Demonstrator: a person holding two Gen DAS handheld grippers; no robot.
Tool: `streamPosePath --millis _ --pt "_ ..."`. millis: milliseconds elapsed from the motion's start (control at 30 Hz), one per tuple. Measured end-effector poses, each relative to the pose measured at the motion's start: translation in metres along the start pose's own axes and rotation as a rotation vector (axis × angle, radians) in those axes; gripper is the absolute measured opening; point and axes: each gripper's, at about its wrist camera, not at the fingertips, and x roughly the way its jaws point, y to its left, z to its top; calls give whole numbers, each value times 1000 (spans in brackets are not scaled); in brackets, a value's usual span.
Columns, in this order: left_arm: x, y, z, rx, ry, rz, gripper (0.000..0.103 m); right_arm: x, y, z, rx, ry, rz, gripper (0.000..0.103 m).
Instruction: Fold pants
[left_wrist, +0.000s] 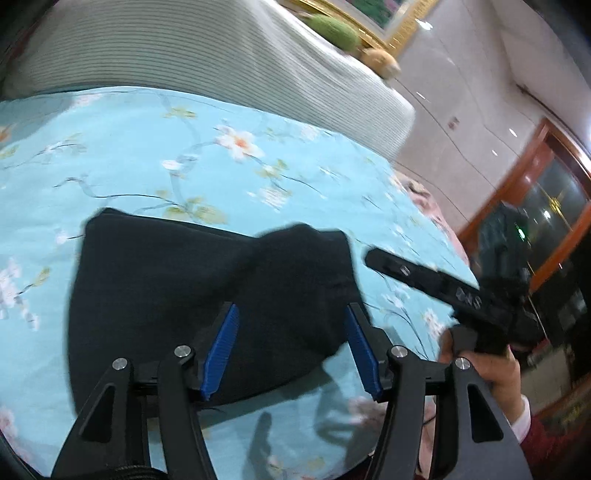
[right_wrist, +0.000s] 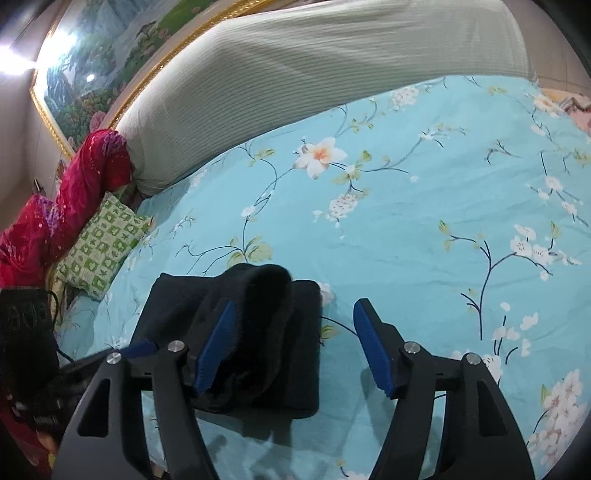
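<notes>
Pants (left_wrist: 207, 295) black, folded compact, upper layer bunched, on floral sheet (left_wrist: 184, 155).

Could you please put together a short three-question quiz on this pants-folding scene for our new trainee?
1. True or false: the left gripper is clamped on the folded black fabric pants.
2. What do the pants rest on? A) a wooden table B) a light blue floral bedsheet C) a grey carpet
3. Fill in: beside the bed's edge lies a green and white checked ____.

Key: 1. False; both it and the right gripper stand open, pads off the cloth. 2. B. 3. pillow.
</notes>
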Motion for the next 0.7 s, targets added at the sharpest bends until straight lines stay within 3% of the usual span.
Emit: streamPosePath --millis 433,700 --pt "-22 63 5 -152 -40 142 66 11 33 -10 -85 15 -35 72" --pt "-14 81 11 -174 -32 170 68 20 31 -14 -68 37 -34 73"
